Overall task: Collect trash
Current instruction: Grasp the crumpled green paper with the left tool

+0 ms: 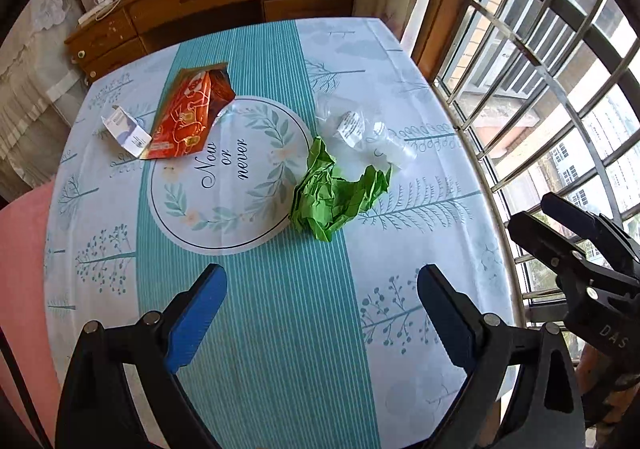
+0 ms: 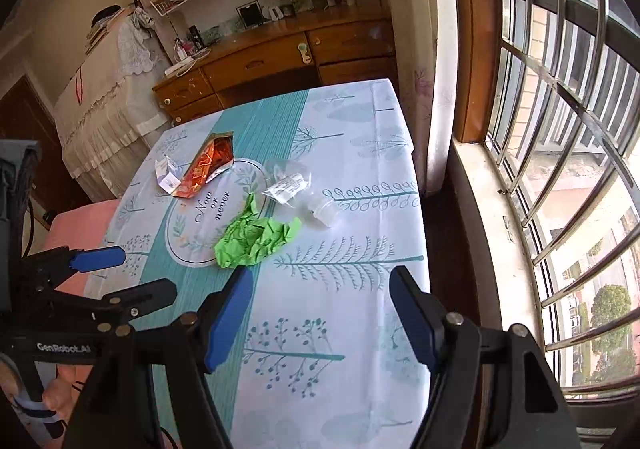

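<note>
Both claws wide open and empty: left claw [image 1: 322, 285], right claw [image 2: 322, 289], held above the near edge of the counter [image 1: 420, 269]. Nothing collected yet, by the look of it. Trash spread mid-counter: crumpled green paper [image 1: 336, 197] nearest, clear plastic bottle [image 1: 372, 137] just beyond, orange snack bag [image 1: 188, 117] touching a small torn carton [image 1: 126, 131] farther left. Probably a forward reach and squeeze on the paper next. No bin anywhere in view; bottle outline hard to trace
</note>
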Demonstrator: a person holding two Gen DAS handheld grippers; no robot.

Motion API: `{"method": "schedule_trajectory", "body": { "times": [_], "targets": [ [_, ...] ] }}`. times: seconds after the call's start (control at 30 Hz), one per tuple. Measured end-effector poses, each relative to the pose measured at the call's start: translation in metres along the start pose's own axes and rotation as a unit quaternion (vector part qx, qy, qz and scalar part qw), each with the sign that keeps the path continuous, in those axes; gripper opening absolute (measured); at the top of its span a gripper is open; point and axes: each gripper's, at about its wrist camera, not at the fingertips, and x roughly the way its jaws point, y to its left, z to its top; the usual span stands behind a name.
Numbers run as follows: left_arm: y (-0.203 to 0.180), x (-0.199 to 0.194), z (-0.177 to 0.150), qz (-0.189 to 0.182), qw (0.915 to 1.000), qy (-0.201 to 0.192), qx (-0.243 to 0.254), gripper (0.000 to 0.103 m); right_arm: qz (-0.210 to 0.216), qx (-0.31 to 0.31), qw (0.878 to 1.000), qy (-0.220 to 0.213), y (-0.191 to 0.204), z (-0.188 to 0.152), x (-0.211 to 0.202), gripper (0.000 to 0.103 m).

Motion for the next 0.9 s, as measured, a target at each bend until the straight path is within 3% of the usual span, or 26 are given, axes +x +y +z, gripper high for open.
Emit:
{"method": "schedule_trajectory", "body": {
  "times": [0.2, 0.47, 0.5, 0.57, 0.67, 0.9],
  "targets": [
    [-0.007, 0.072, 0.029, 0.026, 0.9978, 0.046, -0.041, 0.095, 0.026, -0.031, 0.999, 0.032, -0.021, 0.024, 0.048, 0.071],
    [0.008, 0.108, 0.050, 0.024, 0.9925, 0.072, -0.096, 0.093, 0.055, -0.079, 0.994, 0.055, -0.014, 0.047, 0.085, 0.071],
    [0.011, 0.111, 0.052, 0.019, 0.9919, 0.073, -0.102, 0.090, 0.058, -0.086, 0.993, 0.056, -0.011, 0.050, 0.088, 0.071],
    [0.015, 0.116, 0.054, 0.006, 0.9903, 0.080, -0.113, 0.062, 0.064, -0.099, 0.991, 0.058, -0.005, 0.055, 0.094, 0.071],
    [0.025, 0.118, 0.054, -0.002, 0.9885, 0.079, -0.129, 0.035, 0.069, -0.119, 0.989, 0.057, 0.004, 0.061, 0.101, 0.071],
    [0.053, 0.110, 0.041, 0.011, 0.9833, 0.066, -0.169, 0.034, 0.070, -0.159, 0.982, 0.076, 0.024, 0.071, 0.128, 0.071]
  ]
}}
